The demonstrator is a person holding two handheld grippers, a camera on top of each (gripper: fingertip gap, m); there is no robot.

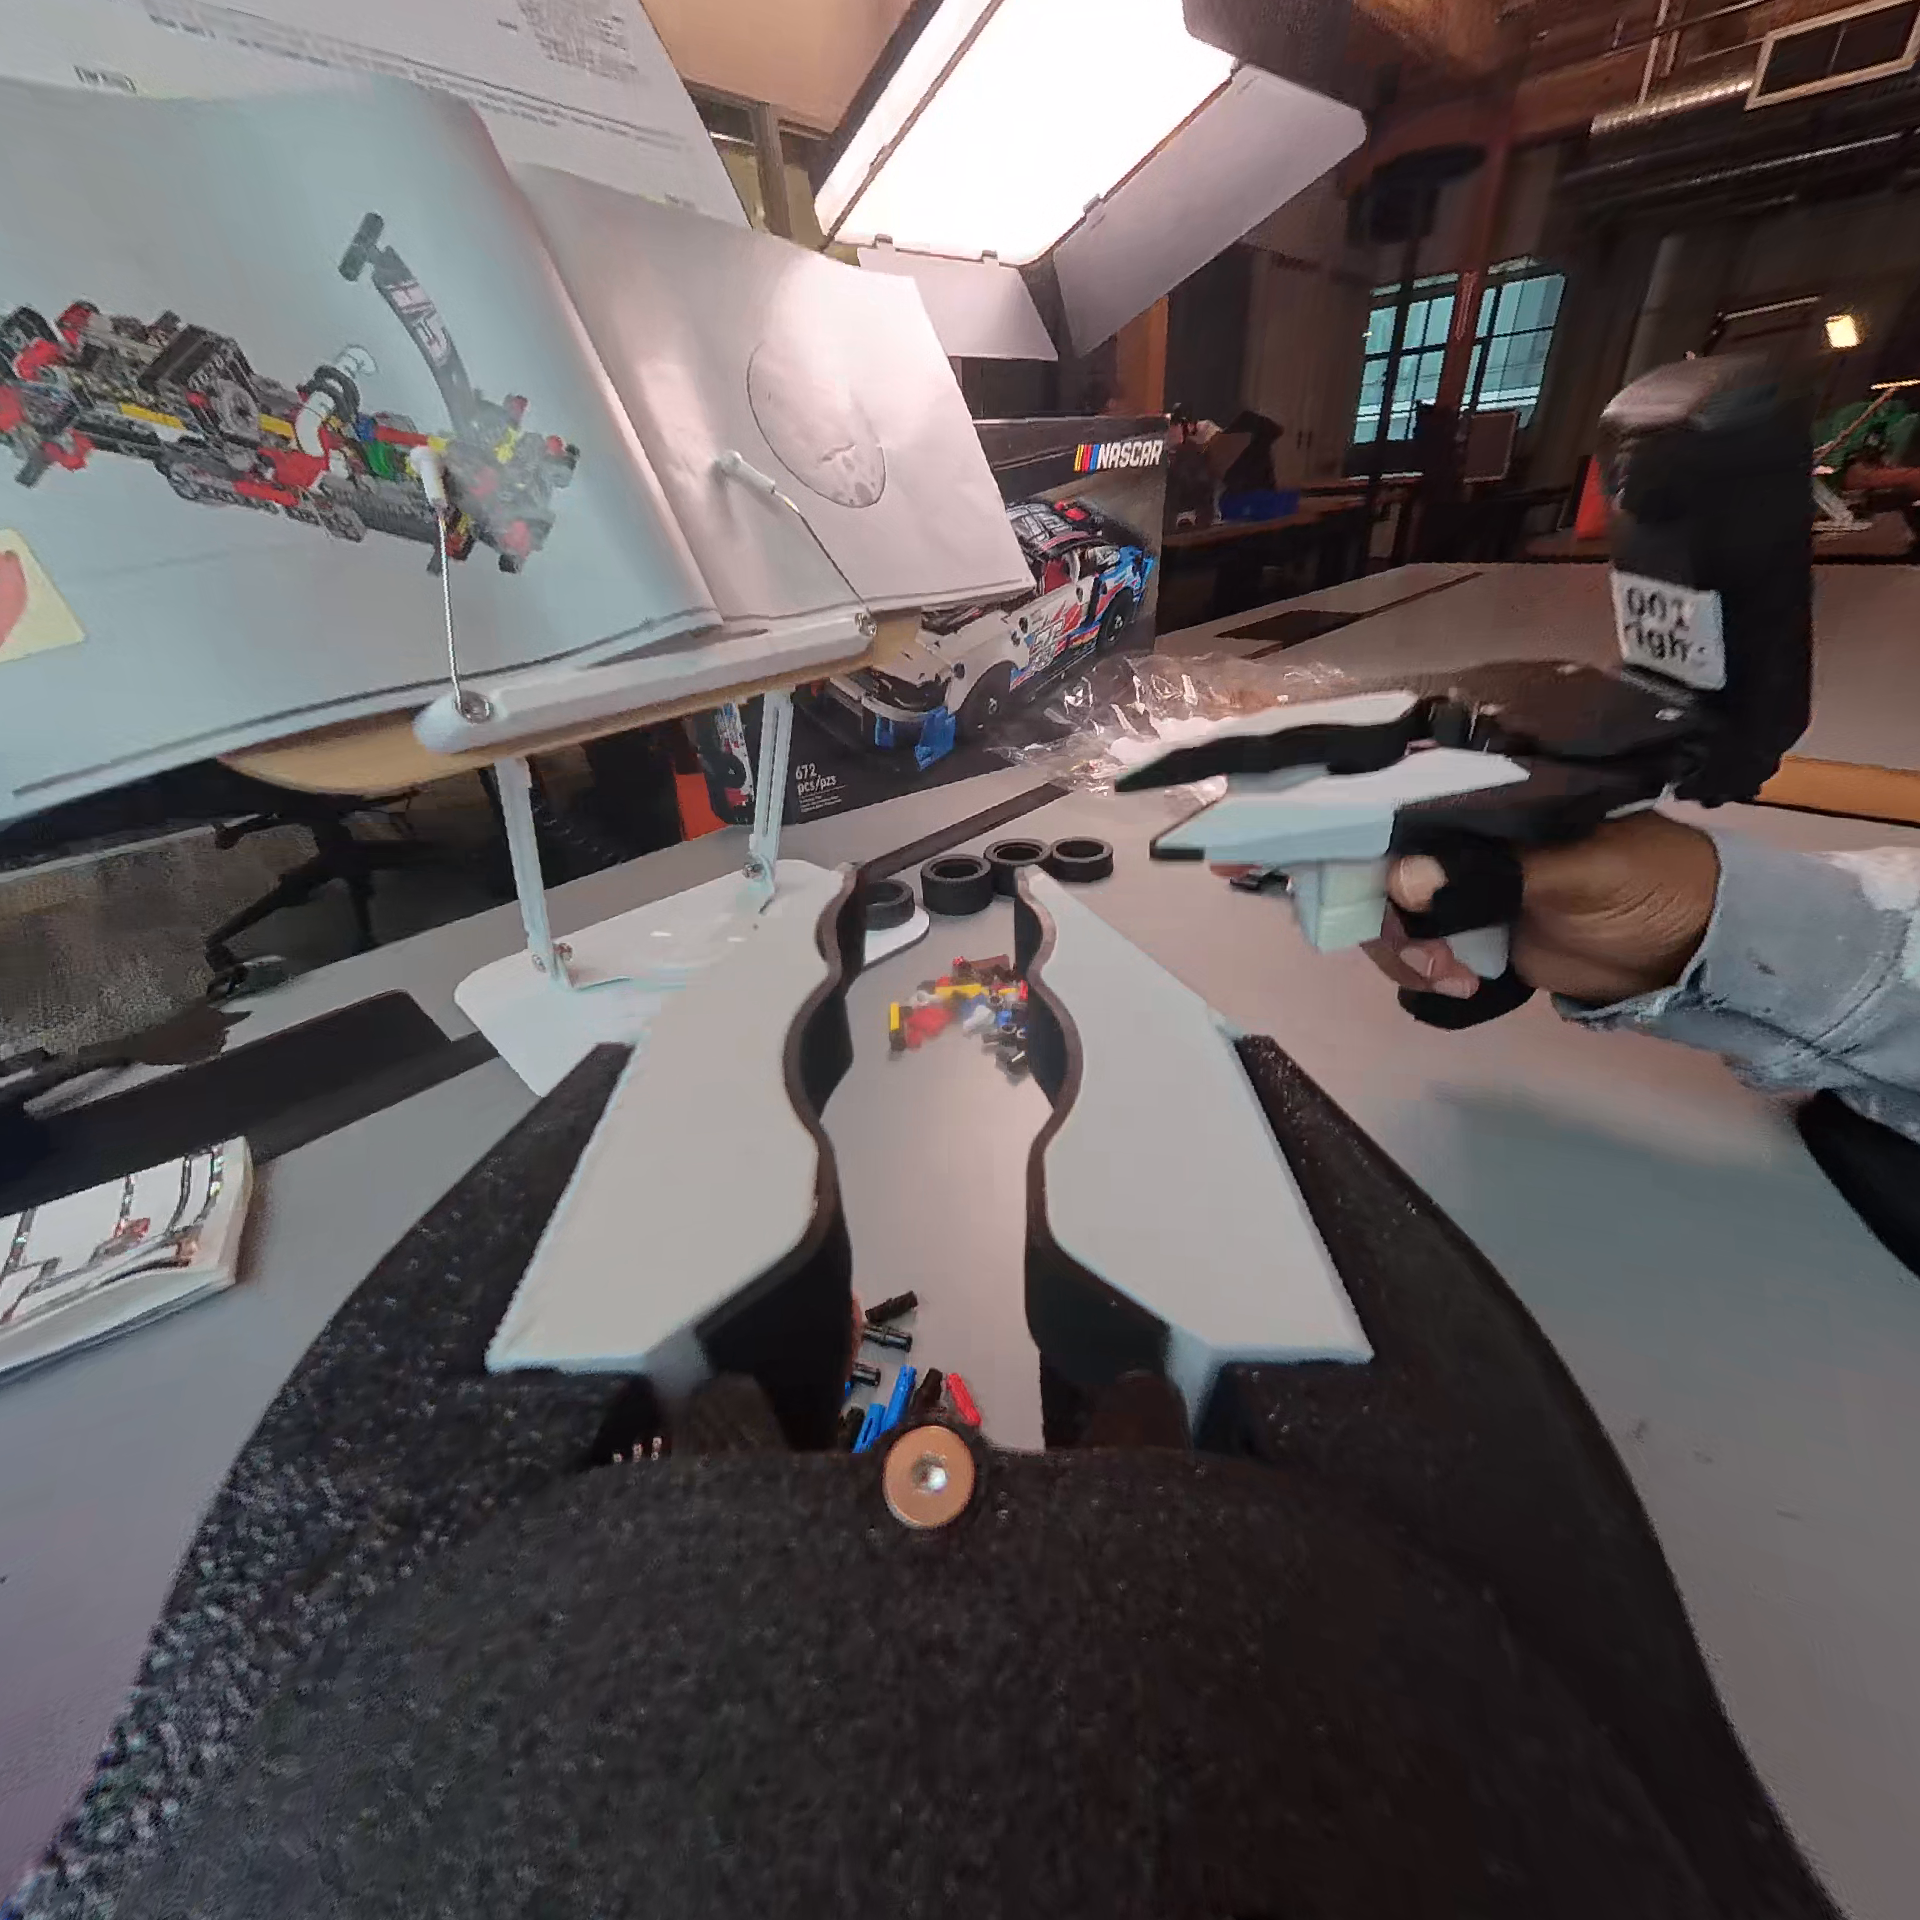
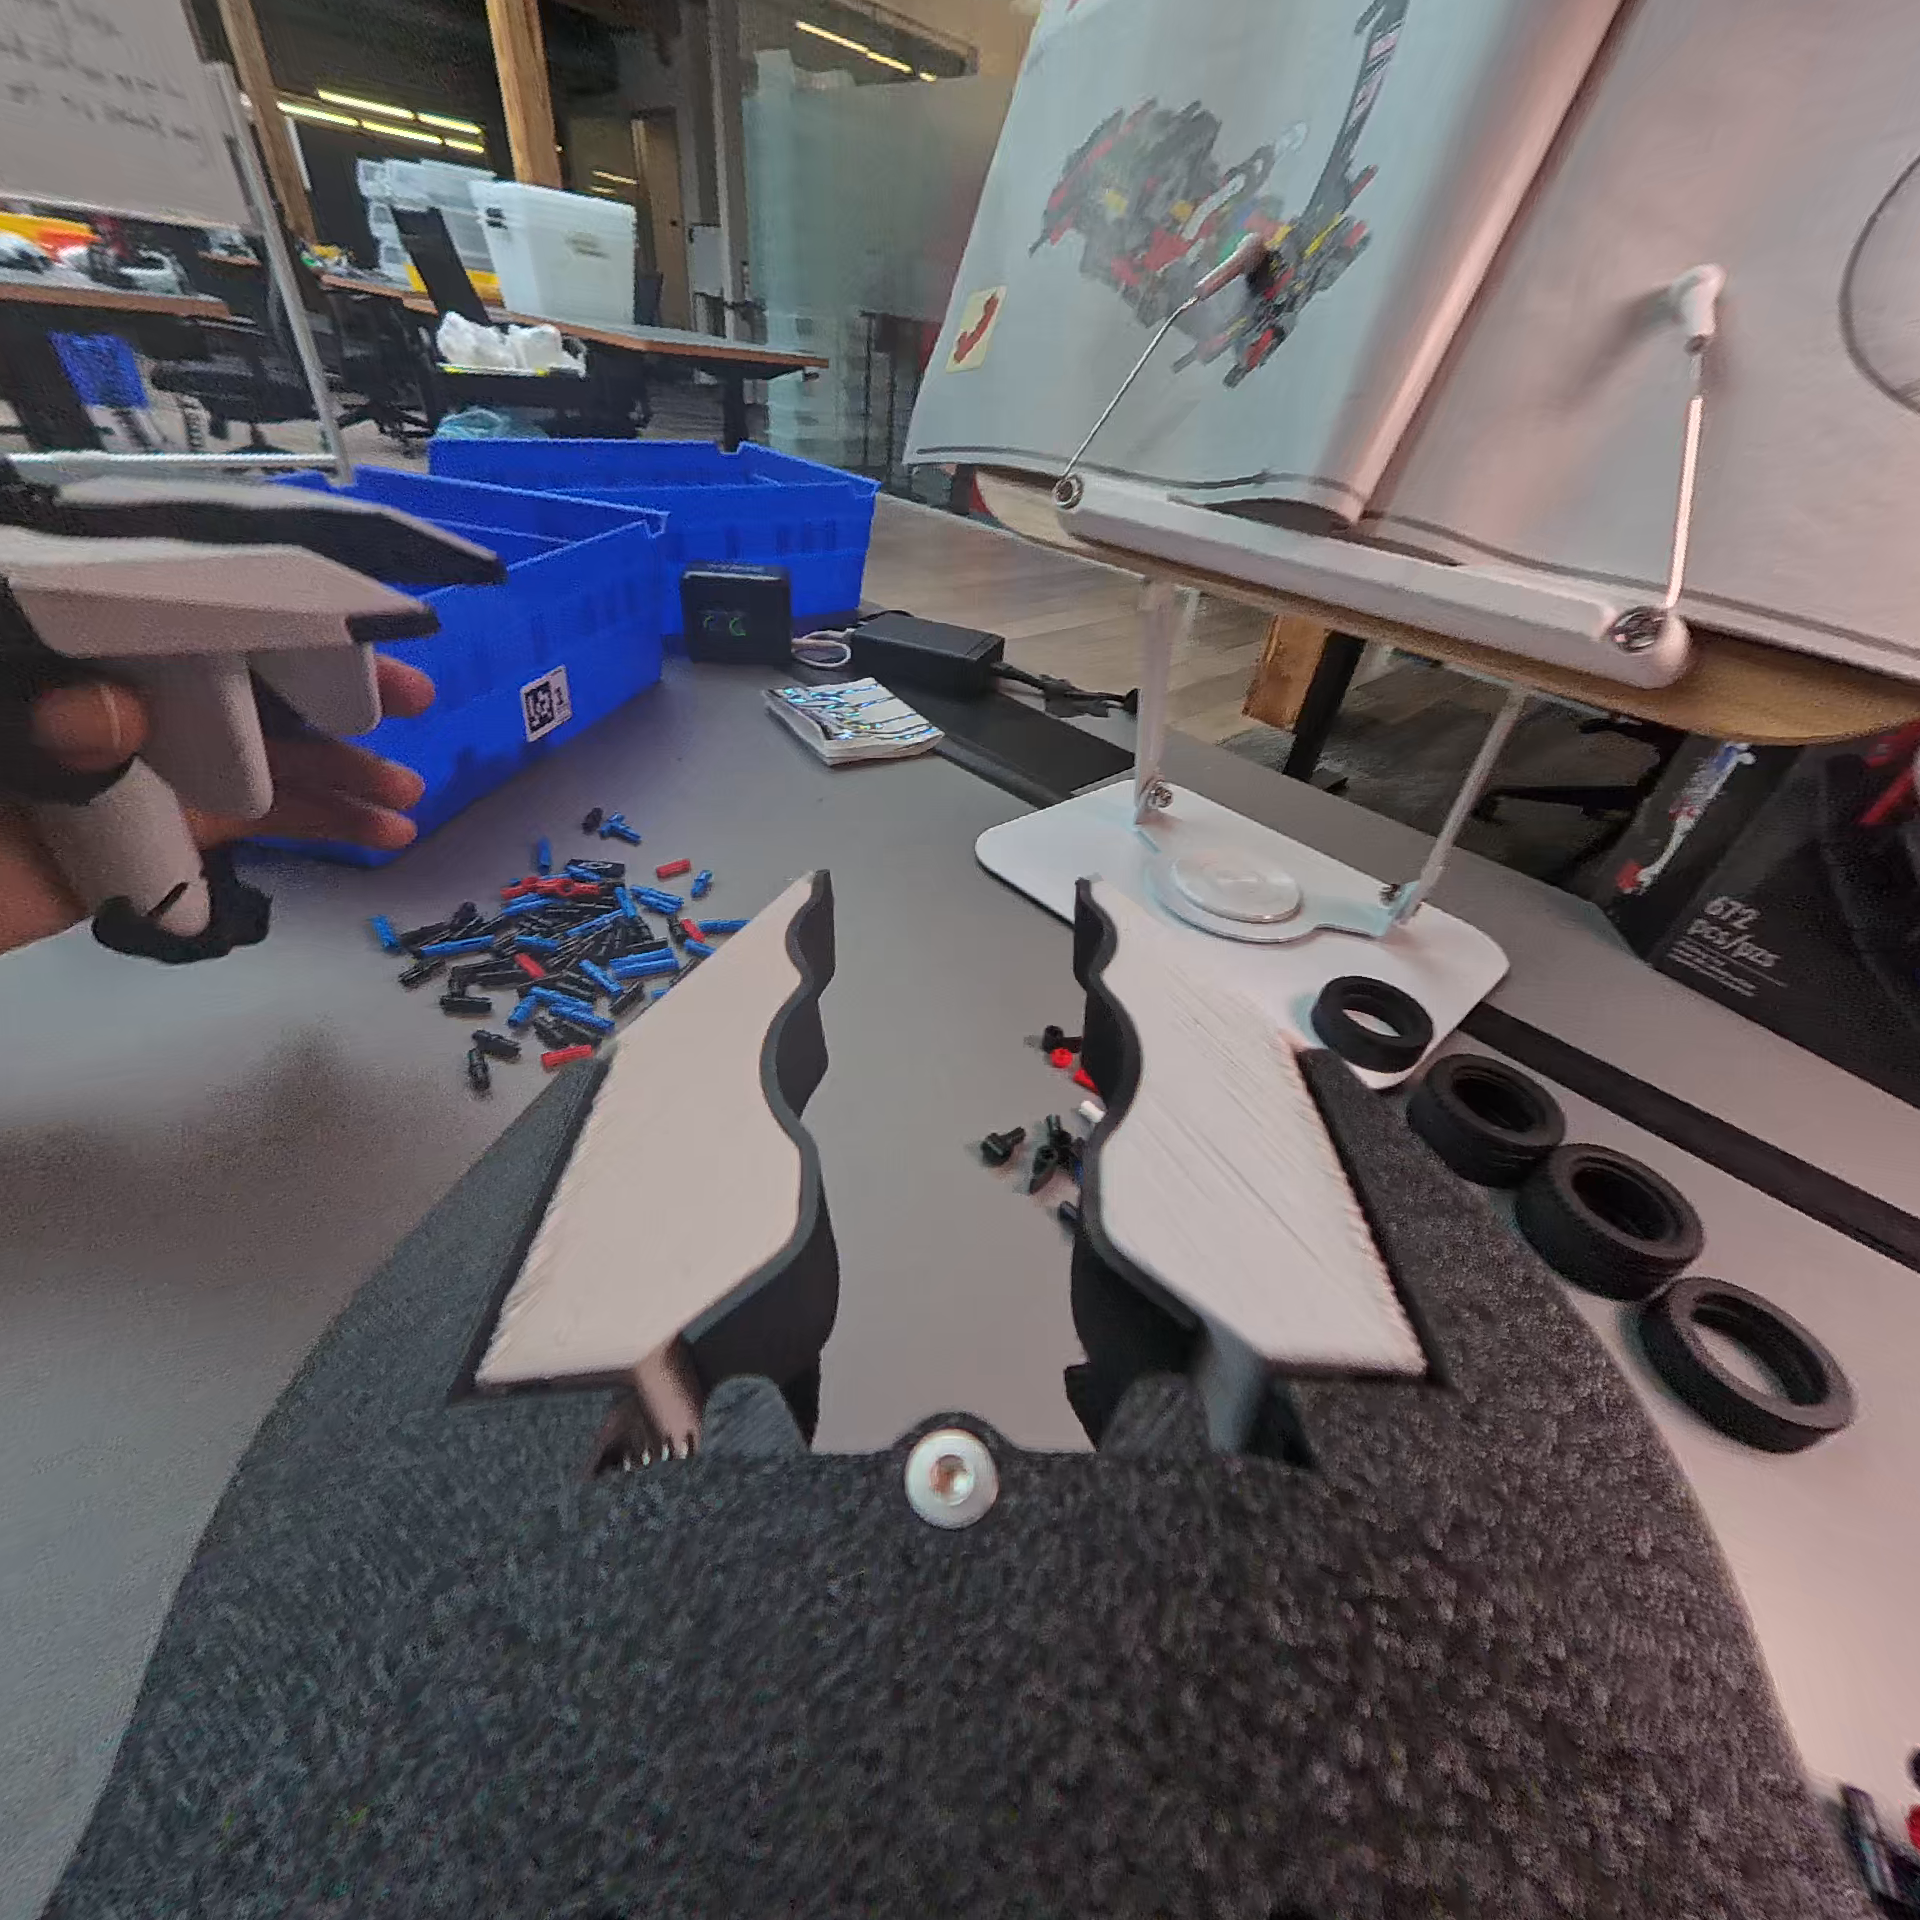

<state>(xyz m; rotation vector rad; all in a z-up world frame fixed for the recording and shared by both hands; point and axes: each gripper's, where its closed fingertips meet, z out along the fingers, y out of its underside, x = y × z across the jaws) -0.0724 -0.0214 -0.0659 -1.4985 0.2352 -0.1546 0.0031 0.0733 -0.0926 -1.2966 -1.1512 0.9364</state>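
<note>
My left gripper [image 1: 940, 894] is open and empty, held above the grey table [image 1: 1455, 1195]. A small pile of mixed coloured building pieces [image 1: 961, 1013] lies on the table between its fingertips. Blue, black and red pins [image 1: 894, 1371] lie under its base. My right gripper [image 2: 954, 894] is open and empty over the table, with a few small black and red pieces [image 2: 1049, 1132] by its right finger. The pin pile [image 2: 561, 956] lies to its left. Several black tyres [image 2: 1608, 1221] sit in a row to its right. Each gripper shows in the other's view [image 1: 1143, 816] [image 2: 457, 597], held by a hand.
An open instruction book [image 1: 312, 416] rests on a white stand [image 2: 1236, 904] at the back. The set's dark box [image 1: 1039, 582] stands behind it. Blue bins [image 2: 582, 582], a black adapter [image 2: 925, 639], a small black device [image 2: 736, 613] and a small booklet [image 2: 852, 717] lie at the left.
</note>
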